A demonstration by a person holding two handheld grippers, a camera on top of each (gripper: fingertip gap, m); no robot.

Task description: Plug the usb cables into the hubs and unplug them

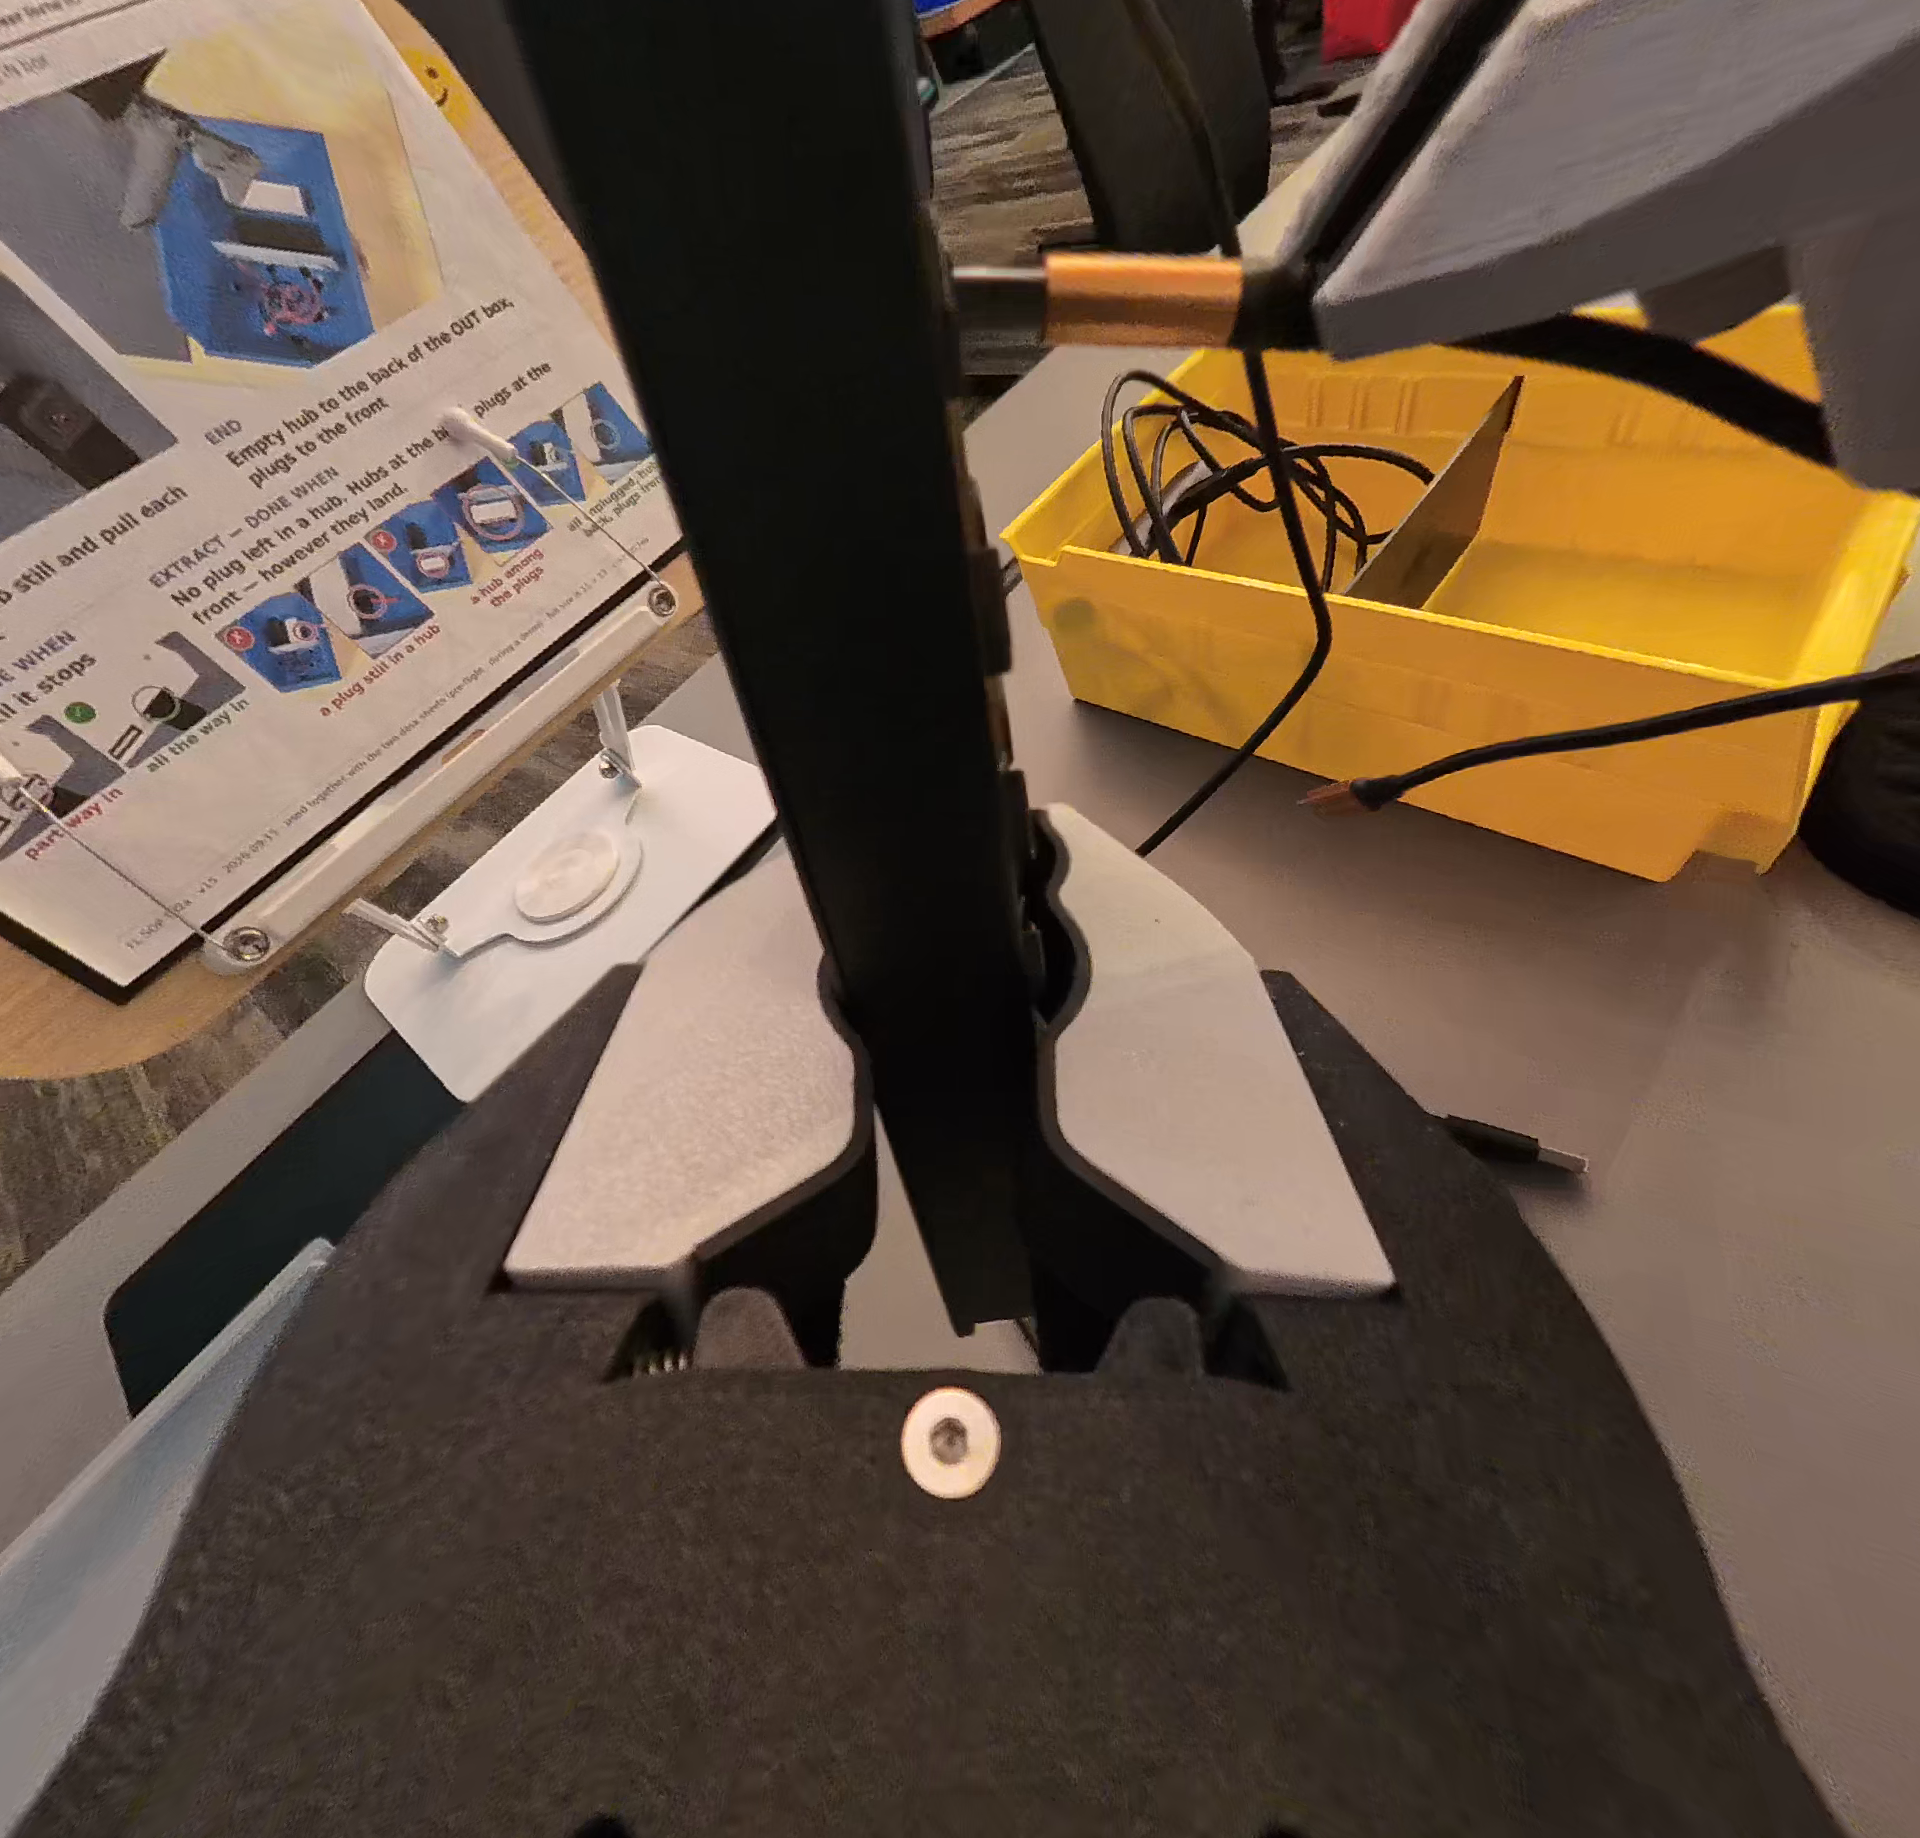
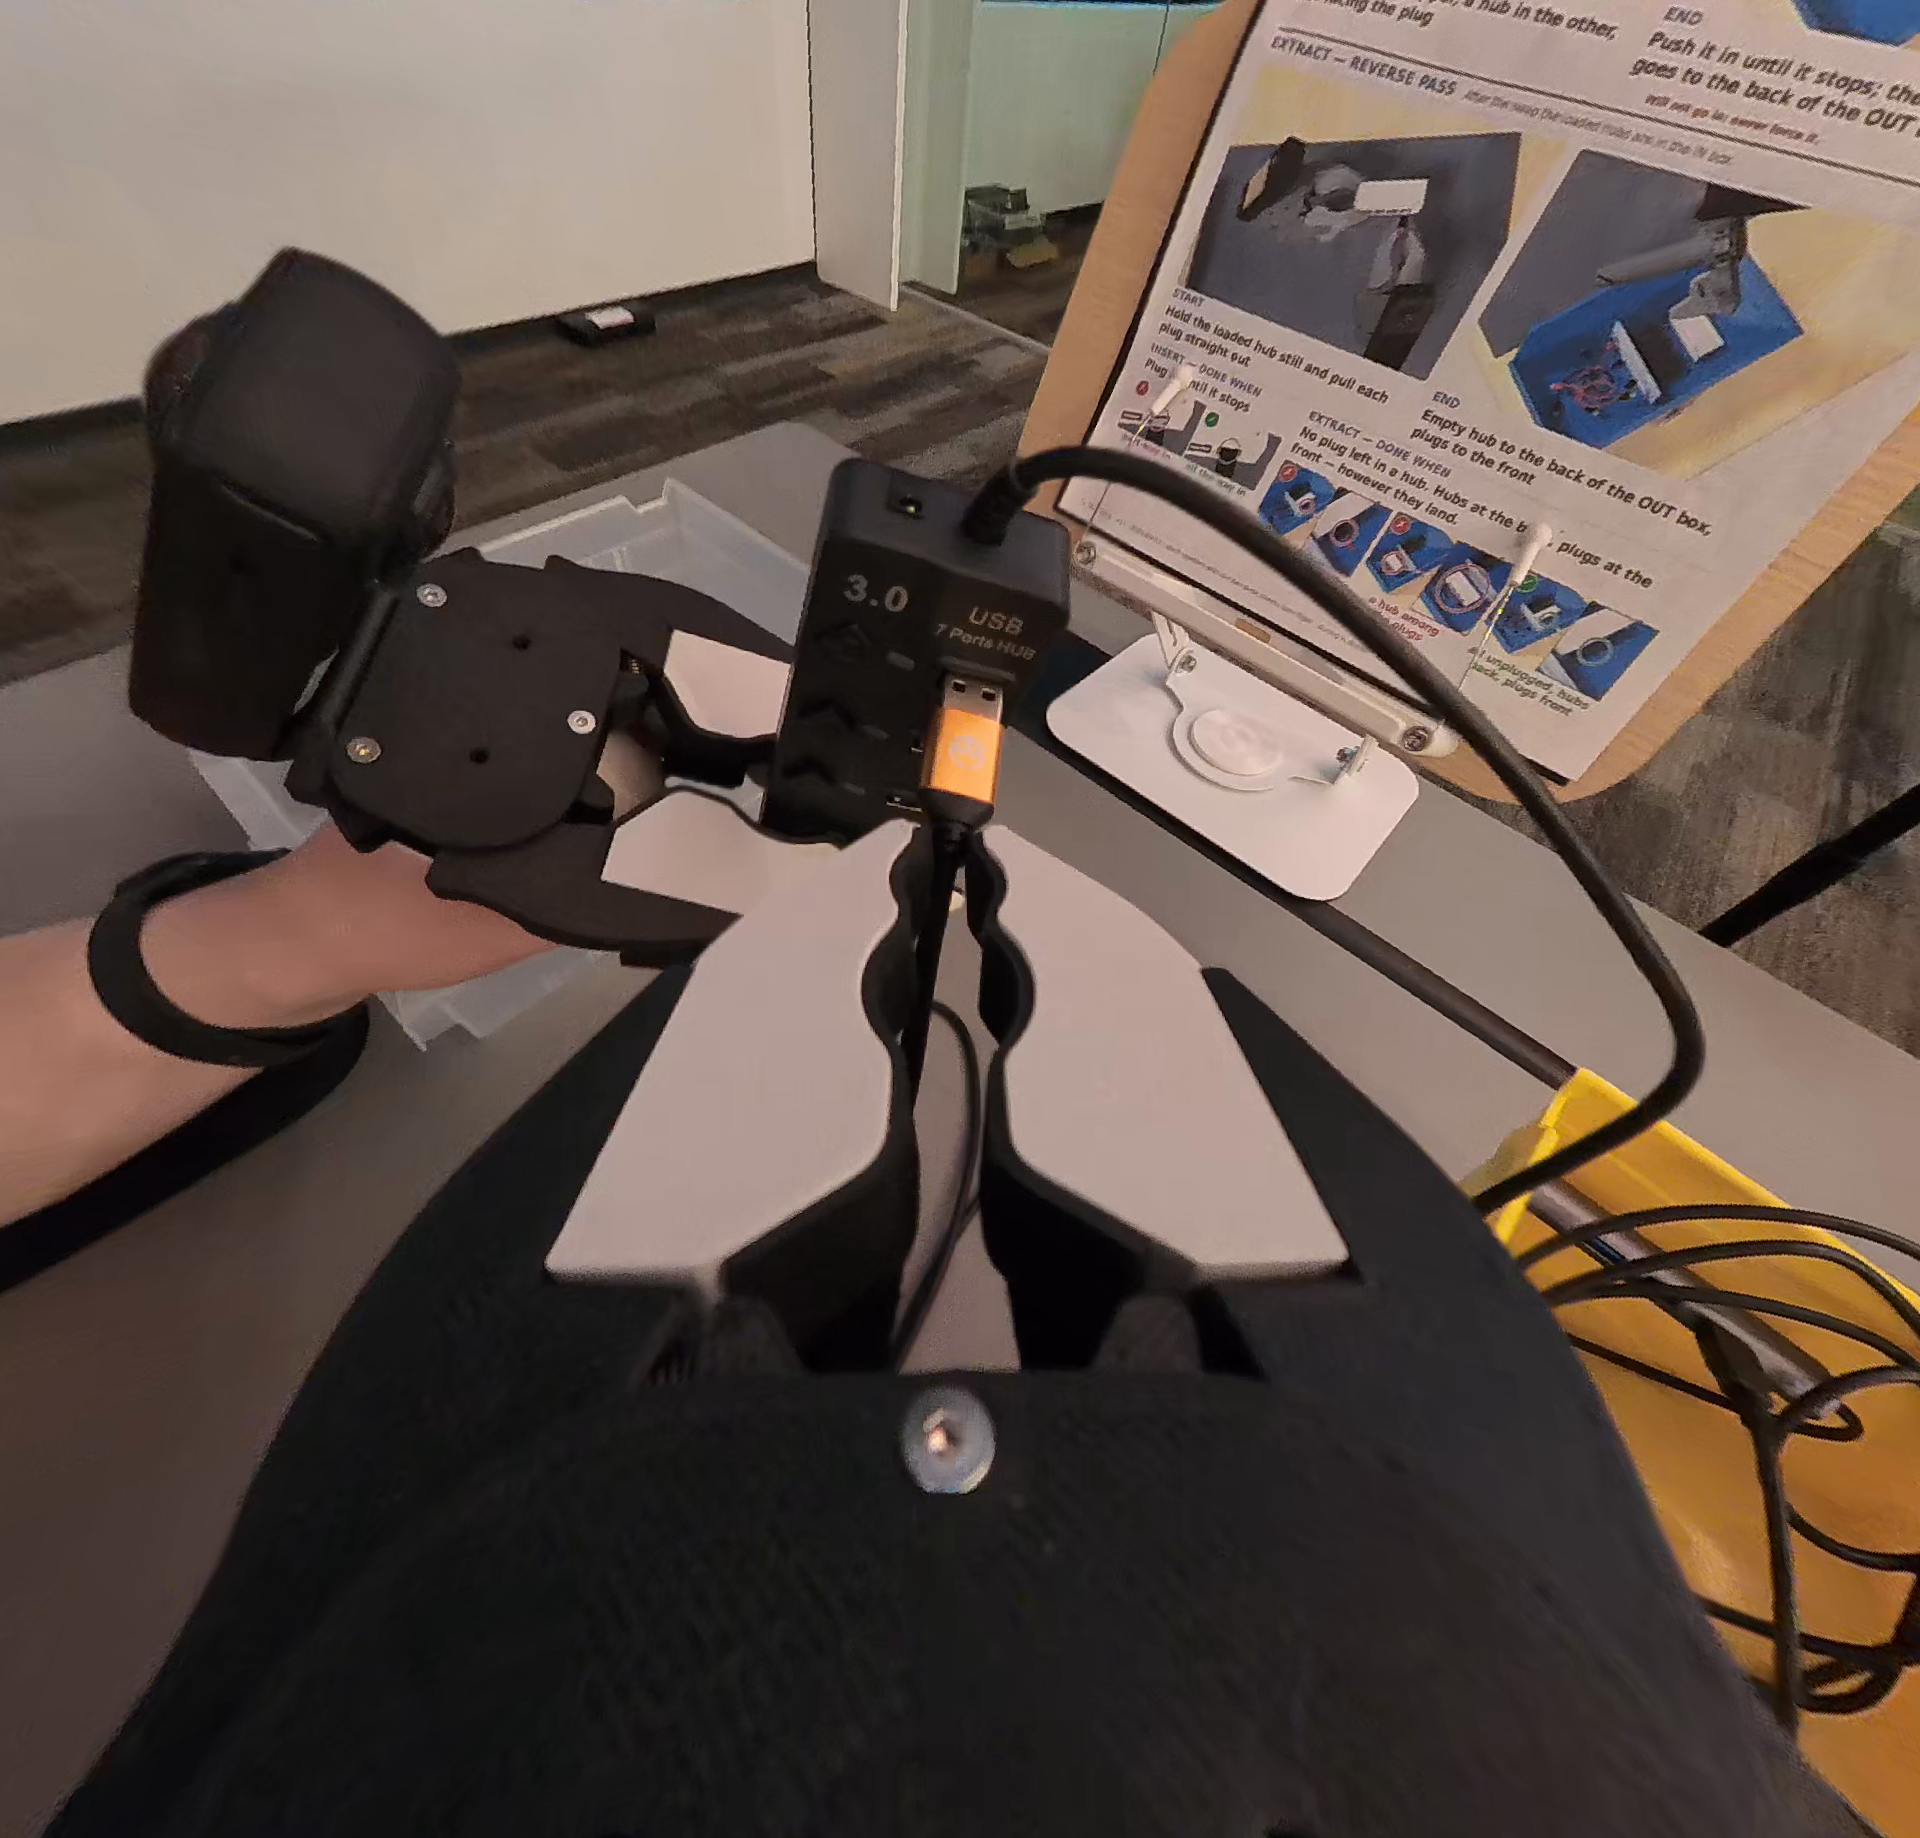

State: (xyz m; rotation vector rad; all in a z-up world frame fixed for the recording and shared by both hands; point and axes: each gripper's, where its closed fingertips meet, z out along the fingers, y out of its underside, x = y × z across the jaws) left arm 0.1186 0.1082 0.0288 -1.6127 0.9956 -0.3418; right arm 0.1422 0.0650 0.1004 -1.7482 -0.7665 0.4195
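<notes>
The left claw [image 1: 940, 967] is closed on a black hub [image 1: 790, 438] and holds it upright above the grey worktop [image 1: 1455, 957]; the ports of the hub face to the right claw [image 2: 940, 853]; the right claw is closed on the black cable just behind an orange plug [image 2: 961, 749]; the metal tip of the plug touches a port in the upper part of the hub, but how deep it sits I cannot tell; a thick black cable [image 2: 1507, 749] leaves the top end of the hub; behind, a yellow bin [image 1: 1455, 645] stands on the worktop with coiled black cables in its left compartment; another loose plug [image 1: 1517, 1149] lies near; an instruction sheet [image 1: 260, 386] stands on a white stand [image 1: 582, 884].
</notes>
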